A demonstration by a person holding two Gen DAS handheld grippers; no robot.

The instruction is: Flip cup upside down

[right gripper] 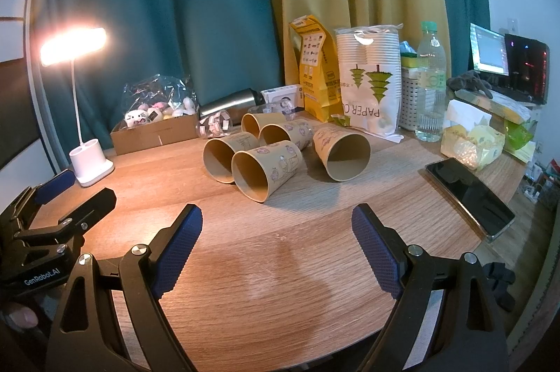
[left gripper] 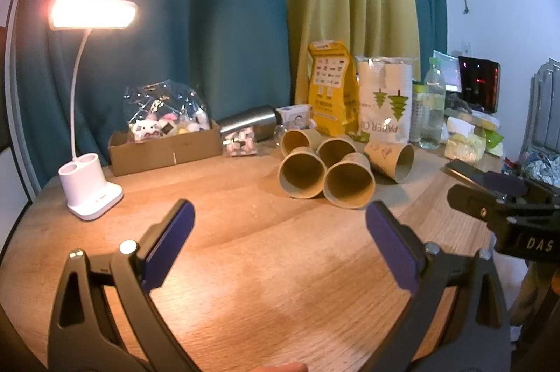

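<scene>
Several brown paper cups lie on their sides on the wooden table, mouths toward me. The nearest cup lies in front of a cluster; one cup lies apart to the right. My left gripper is open and empty above the table, short of the cups. My right gripper is open and empty too, also short of the cups. The right gripper shows at the right edge of the left wrist view, and the left gripper at the left edge of the right wrist view.
A lit white desk lamp stands at the left. A cardboard box of toys, a steel flask, a yellow bag, a pack of paper cups and a water bottle line the back. A phone lies at the right.
</scene>
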